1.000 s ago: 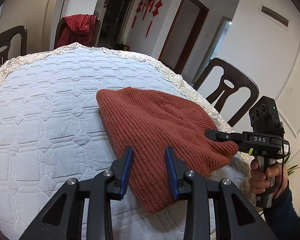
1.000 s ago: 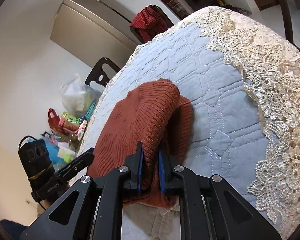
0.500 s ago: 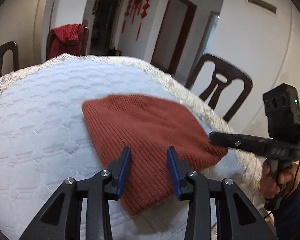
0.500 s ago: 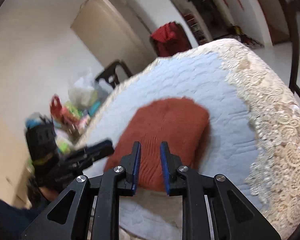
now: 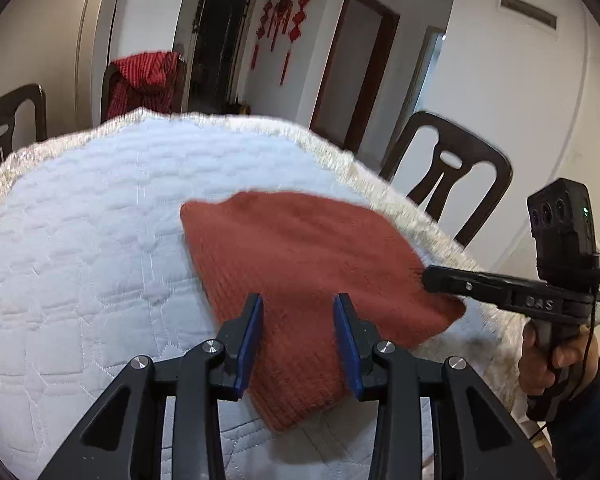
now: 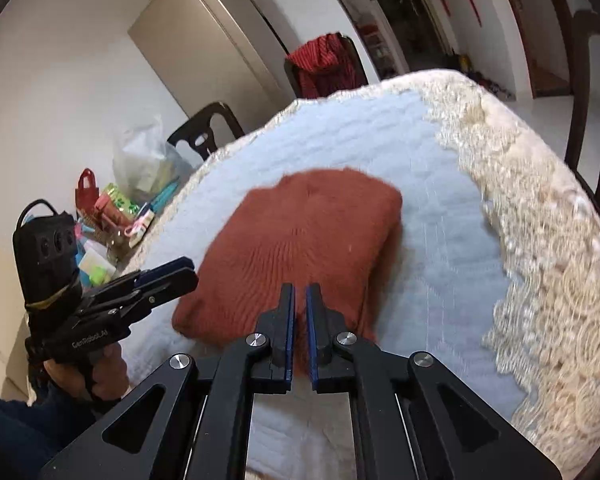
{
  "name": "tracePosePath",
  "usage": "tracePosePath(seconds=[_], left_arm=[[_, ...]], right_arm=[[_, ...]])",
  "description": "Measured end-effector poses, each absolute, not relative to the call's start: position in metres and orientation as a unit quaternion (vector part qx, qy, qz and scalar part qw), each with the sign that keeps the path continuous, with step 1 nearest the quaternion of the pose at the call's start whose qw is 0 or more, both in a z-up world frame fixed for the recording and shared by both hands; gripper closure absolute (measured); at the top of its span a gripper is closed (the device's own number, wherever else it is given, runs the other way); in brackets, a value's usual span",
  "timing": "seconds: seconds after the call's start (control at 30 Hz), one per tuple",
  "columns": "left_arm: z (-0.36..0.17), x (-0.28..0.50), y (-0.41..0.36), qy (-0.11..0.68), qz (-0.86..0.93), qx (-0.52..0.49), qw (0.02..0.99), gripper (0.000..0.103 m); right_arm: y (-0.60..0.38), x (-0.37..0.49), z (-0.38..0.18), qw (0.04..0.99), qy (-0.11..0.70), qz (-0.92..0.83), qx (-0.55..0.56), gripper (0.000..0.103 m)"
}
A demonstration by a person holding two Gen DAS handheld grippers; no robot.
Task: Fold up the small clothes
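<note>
A: The left view shows the right tongs point(image 5: 428, 278) side-on at the hat's point(image 5: 300, 264) edge; touching or not, one cannot tell.

B: The right view shows them nearly closed, just having closed, empty. The left tongs point(image 6: 180, 274) stand partly open beside the hat, which lies flat on the tabletop point(image 6: 440, 184).

My right gripper point(image 6: 300, 296) has just been closing: jaws near-shut, nothing between them, above the near edge of the rust knit hat point(image 6: 300, 240) lying on the quilted cover point(image 6: 440, 240). Left gripper point(image 6: 172, 276) sits at the hat's left edge, probably not touching; frame's blurry.
</note>
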State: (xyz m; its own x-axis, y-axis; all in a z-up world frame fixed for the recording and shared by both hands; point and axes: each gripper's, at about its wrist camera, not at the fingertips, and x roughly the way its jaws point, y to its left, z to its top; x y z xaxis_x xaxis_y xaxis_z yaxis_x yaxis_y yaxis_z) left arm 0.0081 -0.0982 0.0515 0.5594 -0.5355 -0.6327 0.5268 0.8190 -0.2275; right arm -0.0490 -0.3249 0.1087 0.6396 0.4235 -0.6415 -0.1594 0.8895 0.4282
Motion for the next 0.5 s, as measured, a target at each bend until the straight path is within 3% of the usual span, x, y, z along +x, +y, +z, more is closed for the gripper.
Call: tracePosePath(seconds=[0.5], left_arm=[[0.043, 0.038, -0.110, 0.376, -0.233, 0.013, 0.897, 0.062]], right_arm=[[-0.329, -0.001, 0.101, 0.891, 0.403, 0.129, 0.165, 0.097]])
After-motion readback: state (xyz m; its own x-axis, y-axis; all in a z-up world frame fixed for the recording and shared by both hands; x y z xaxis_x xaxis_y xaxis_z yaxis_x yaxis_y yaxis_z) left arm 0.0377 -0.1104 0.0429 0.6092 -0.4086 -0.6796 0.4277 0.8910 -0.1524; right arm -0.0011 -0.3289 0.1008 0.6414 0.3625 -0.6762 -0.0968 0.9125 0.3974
